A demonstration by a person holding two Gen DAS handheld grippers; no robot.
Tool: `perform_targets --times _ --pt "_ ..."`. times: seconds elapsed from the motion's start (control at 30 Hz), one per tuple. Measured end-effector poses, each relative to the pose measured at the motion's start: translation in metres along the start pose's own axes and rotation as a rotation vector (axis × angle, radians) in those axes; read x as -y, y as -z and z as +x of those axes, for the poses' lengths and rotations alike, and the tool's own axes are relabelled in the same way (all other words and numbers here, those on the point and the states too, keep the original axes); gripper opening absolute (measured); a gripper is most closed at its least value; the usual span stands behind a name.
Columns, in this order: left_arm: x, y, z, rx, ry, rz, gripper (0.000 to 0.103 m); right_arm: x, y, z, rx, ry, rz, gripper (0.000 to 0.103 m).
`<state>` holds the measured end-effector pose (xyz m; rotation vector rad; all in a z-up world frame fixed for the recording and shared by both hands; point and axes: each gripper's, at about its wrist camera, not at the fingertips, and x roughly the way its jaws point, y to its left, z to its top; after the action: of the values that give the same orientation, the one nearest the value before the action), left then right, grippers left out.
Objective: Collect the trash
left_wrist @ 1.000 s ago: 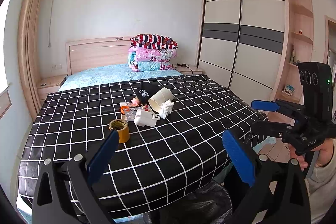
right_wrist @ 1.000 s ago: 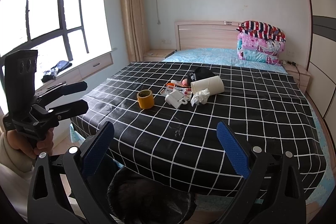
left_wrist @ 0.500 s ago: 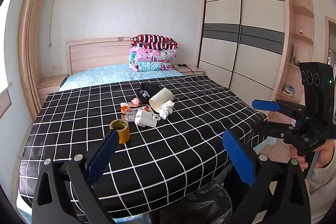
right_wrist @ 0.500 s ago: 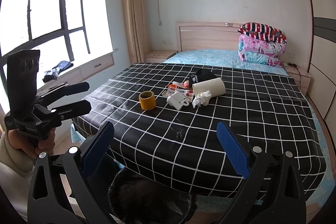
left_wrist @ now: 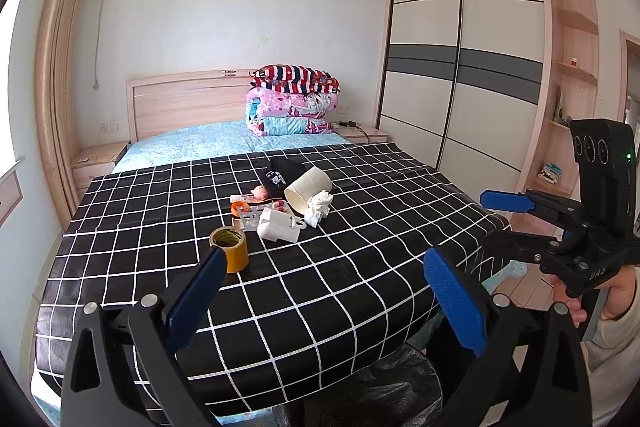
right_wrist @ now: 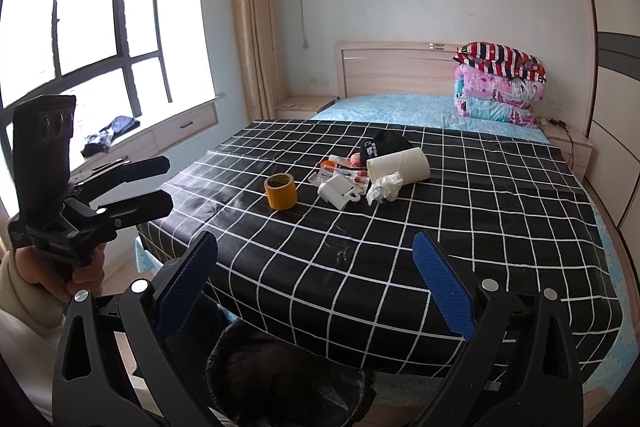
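A pile of trash lies mid-bed on a black checked cover (left_wrist: pixel 320 287): a yellow tape roll (left_wrist: pixel 229 243) (right_wrist: pixel 281 191), a white box (left_wrist: pixel 277 229) (right_wrist: pixel 338 190), a crumpled tissue (left_wrist: pixel 319 205) (right_wrist: pixel 385 187), a white paper roll (left_wrist: pixel 307 187) (right_wrist: pixel 398 165), a black cloth (left_wrist: pixel 286 170) and small orange and pink bits (left_wrist: pixel 250 201). My left gripper (left_wrist: pixel 320 291) is open and empty at the bed's foot. My right gripper (right_wrist: pixel 316 279) is open and empty beside it. A black-lined bin (left_wrist: pixel 384 387) (right_wrist: pixel 280 379) stands below both.
Folded quilts (left_wrist: pixel 294 101) are stacked at the headboard. A wardrobe (left_wrist: pixel 460 59) stands to the right of the bed, a window seat (right_wrist: pixel 152 135) to the left. Nightstands flank the bed's head.
Both grippers have drifted slightly; the scene sits a little differently in each view. Nothing was picked up or let go.
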<state>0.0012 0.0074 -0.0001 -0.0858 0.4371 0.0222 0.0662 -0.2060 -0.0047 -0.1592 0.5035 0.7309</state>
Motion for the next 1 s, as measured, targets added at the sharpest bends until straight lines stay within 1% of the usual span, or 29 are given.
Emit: perform_targets --times 0.17,0.43,0.63,0.77,1.0 --pt "-0.005 0.001 0.003 -0.009 0.000 -0.014 0.095 0.003 0.000 0.007 -0.011 0.000 0.002 0.099" --pt "-0.024 -0.001 0.025 -0.044 -0.041 -0.039 0.095 0.017 -0.008 0.034 -0.038 0.014 0.002 0.099" --pt "-0.049 -0.003 0.058 -0.096 -0.088 -0.071 0.095 0.031 -0.023 0.066 -0.065 0.025 -0.001 0.099" --pt "-0.062 -0.003 0.080 -0.127 -0.111 -0.066 0.095 0.037 -0.032 0.087 -0.079 0.036 -0.012 0.099" --pt "-0.084 -0.002 0.113 -0.170 -0.119 -0.091 0.095 0.054 -0.042 0.132 -0.133 0.048 -0.002 0.099"
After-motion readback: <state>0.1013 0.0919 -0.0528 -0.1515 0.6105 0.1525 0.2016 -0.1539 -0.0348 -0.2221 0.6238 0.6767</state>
